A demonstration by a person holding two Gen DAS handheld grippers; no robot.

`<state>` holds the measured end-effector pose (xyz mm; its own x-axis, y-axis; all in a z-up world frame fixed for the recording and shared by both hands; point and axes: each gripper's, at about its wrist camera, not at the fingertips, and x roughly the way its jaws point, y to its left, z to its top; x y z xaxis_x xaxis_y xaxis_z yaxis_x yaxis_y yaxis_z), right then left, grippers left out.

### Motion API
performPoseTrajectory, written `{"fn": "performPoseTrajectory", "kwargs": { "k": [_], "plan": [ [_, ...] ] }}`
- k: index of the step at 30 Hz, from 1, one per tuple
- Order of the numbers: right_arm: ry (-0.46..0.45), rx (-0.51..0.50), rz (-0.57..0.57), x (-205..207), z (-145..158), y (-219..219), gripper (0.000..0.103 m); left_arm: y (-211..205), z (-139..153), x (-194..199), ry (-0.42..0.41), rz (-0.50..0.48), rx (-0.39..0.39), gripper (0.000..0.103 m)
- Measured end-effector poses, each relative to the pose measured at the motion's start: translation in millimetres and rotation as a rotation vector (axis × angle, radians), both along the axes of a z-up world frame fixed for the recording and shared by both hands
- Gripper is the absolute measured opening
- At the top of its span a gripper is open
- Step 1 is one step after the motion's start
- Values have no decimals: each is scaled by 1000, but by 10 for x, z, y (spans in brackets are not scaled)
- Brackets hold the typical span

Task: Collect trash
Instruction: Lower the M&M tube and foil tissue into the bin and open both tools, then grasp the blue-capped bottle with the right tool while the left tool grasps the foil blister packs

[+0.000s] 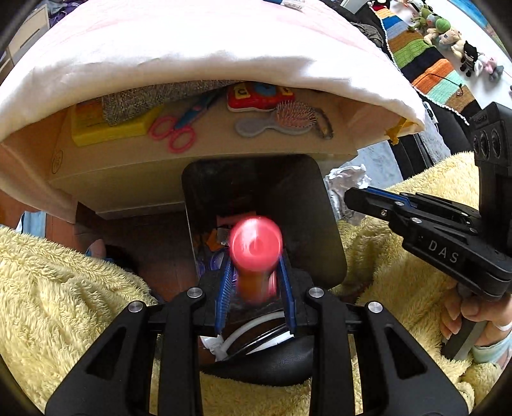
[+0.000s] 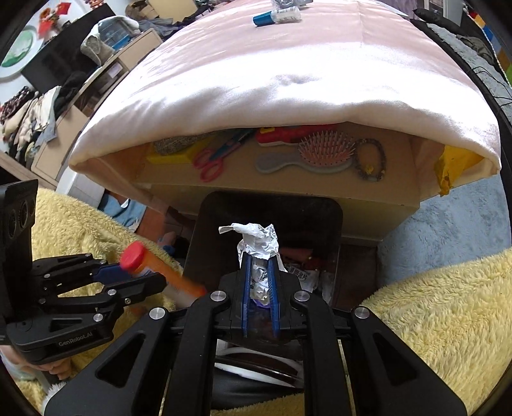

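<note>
Holding an orange tube [image 1: 256,272] with a red cap between its blue pads, the left gripper [image 1: 256,281] points down at a dark bin [image 1: 323,224]. The tube sticks up out of the jaws, and its round red cap looks blurry. In the right wrist view the same tube [image 2: 166,275] pokes out of the left gripper [image 2: 134,275], with the cap at the top.

The right gripper [image 2: 259,281] pinches a crumpled white paper [image 2: 256,246] with small print on it. Its jaws stand very close together, and the paper bunches up above the blue pads. In the left wrist view the right gripper [image 1: 352,198] comes in from the side, with the paper [image 1: 345,179] at its tip.

Both grippers hang over the open top of the bin. Inside the bin lie some scraps, orange ones and white ones with print.

Behind the bin stands a low table [image 2: 288,195] with a pale pink cloth [image 2: 288,80] on top. On the shelf under the cloth lie pink scissors [image 2: 211,163], a hairbrush [image 2: 320,153], a red toy [image 2: 288,134] and a yellow box [image 1: 105,128]. A blue and white tube [image 2: 278,16] lies on top of the cloth.

A fluffy yellow blanket [image 2: 432,304] lies on both sides of the bin. A hand [image 1: 470,316] holds the handle of the right gripper.
</note>
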<state>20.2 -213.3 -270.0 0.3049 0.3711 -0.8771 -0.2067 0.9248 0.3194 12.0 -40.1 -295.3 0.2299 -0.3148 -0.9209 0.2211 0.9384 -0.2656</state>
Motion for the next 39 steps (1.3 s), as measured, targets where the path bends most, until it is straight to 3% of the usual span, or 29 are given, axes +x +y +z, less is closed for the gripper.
{"fn": "performPoseTrajectory", "kwargs": {
  "k": [2, 4, 5, 8, 14, 19, 29, 39],
  "plan": [
    [6, 1, -3, 9, -6, -1, 15, 1, 0, 2, 2, -2, -3, 27],
    [8, 9, -15, 29, -2, -24, 44, 17, 10, 1, 4, 2, -8, 32],
    [7, 13, -22, 35, 4, -37, 49, 23, 11, 2, 4, 4, -11, 35],
    [4, 13, -39, 61, 23, -62, 51, 45, 38, 11, -2, 12, -10, 45],
    [-35, 14, -69, 100, 202, -138, 74, 94, 231, 22, -62, 23, 18, 73],
    [-111, 9, -111, 179, 512, -282, 90, 200, 478, 102, -117, 48, 22, 84],
    [-228, -15, -131, 805, 973, -371, 90, 348, 881, 630, -198, 63, 46, 91],
    [-239, -13, -100, 1610, 981, -69, 89, 330, 945, 1377, -215, 26, 103, 93]
  ]
}}
